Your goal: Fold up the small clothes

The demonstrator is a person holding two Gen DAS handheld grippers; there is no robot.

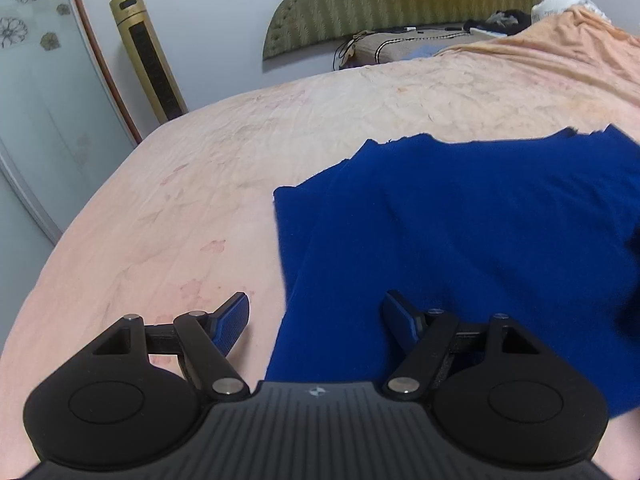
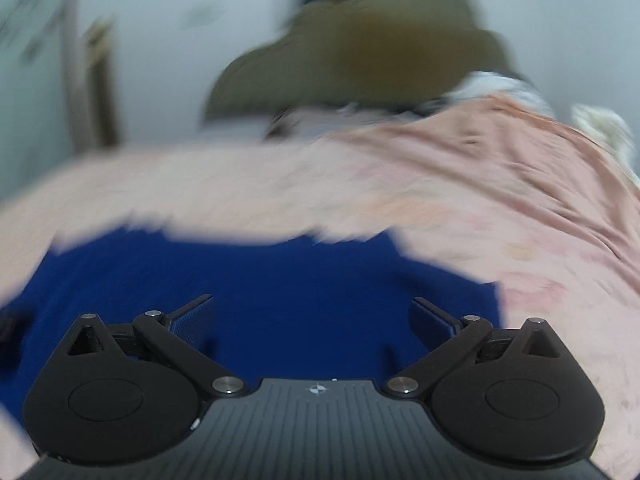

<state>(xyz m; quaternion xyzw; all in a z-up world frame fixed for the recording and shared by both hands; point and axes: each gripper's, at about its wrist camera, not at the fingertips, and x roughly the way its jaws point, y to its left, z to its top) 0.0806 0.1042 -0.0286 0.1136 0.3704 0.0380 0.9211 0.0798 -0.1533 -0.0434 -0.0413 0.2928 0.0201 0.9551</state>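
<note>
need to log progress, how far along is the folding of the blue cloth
Done: the blue garment lies spread on the pink bedsheet, with a lengthwise crease near its left edge. In hand: nothing; the left gripper and right gripper are open over it. Left: most folds, apparently.

Left gripper [image 1: 316, 320] fingers spread wide, right gripper [image 2: 314, 316] fingers spread wide, both empty

No readable words, brand names or numbers appear in either view. The only mark is a small white pinwheel-shaped emblem, printed on the ribbed dark grey body of the left gripper [image 1: 316, 316] and the right gripper [image 2: 314, 312].
</note>
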